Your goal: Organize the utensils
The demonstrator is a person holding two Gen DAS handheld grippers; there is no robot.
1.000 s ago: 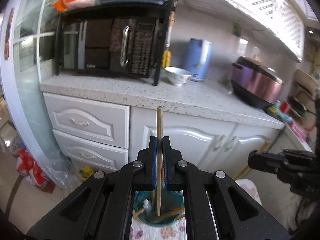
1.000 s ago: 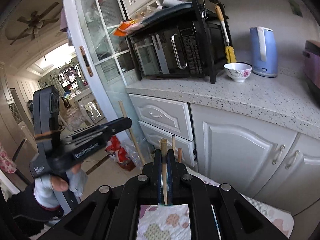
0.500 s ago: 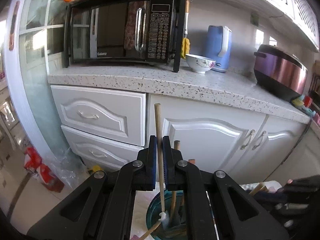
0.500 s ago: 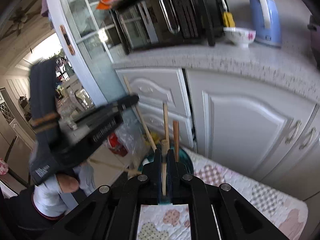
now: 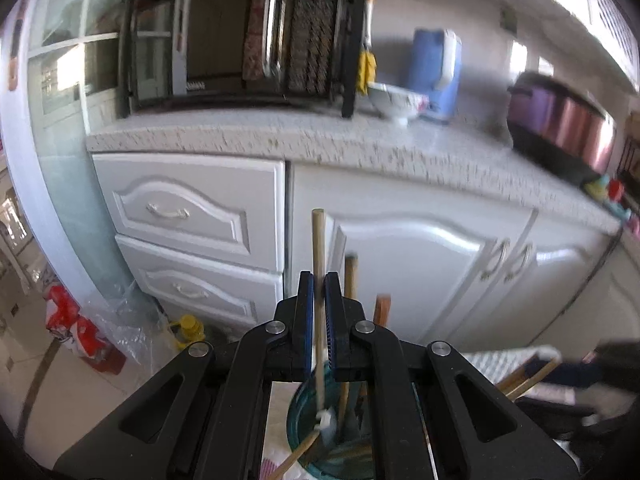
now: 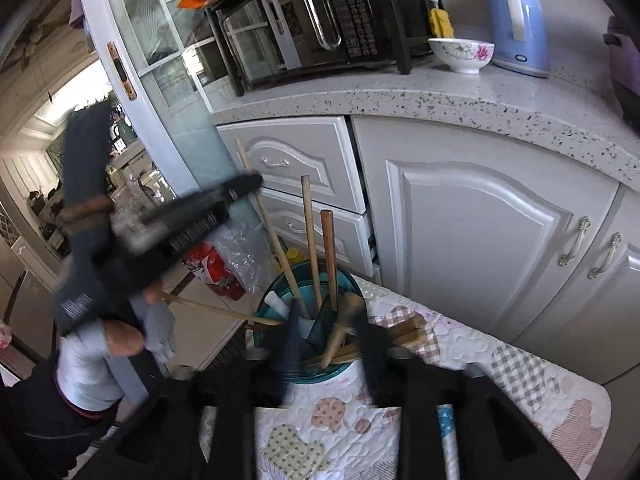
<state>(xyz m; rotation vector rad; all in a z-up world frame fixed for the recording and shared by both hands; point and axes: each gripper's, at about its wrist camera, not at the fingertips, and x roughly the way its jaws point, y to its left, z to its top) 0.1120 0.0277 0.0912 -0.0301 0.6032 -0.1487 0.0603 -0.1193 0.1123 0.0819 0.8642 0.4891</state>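
Your left gripper [image 5: 319,312] has its blue-padded jaws narrowed on a pale wooden stick [image 5: 319,264], holding it upright; its lower end, with a white tip, reaches down into the teal holder [image 5: 298,420]. From the right wrist view that same stick [image 6: 266,220] leans out of the teal holder [image 6: 340,372] toward the left gripper [image 6: 244,186], which is motion-blurred. Your right gripper [image 6: 326,344] is blurred too, fingers spread wide either side of the holder's mouth, nothing pinched between them. 2 more wooden handles [image 6: 318,248] stand upright in the holder, and several shorter sticks lie slanted at its near rim. The holder sits on a patchwork quilted cloth [image 6: 460,356] in front of white cabinets [image 6: 480,248], microwave [image 6: 316,24] on the counter above.
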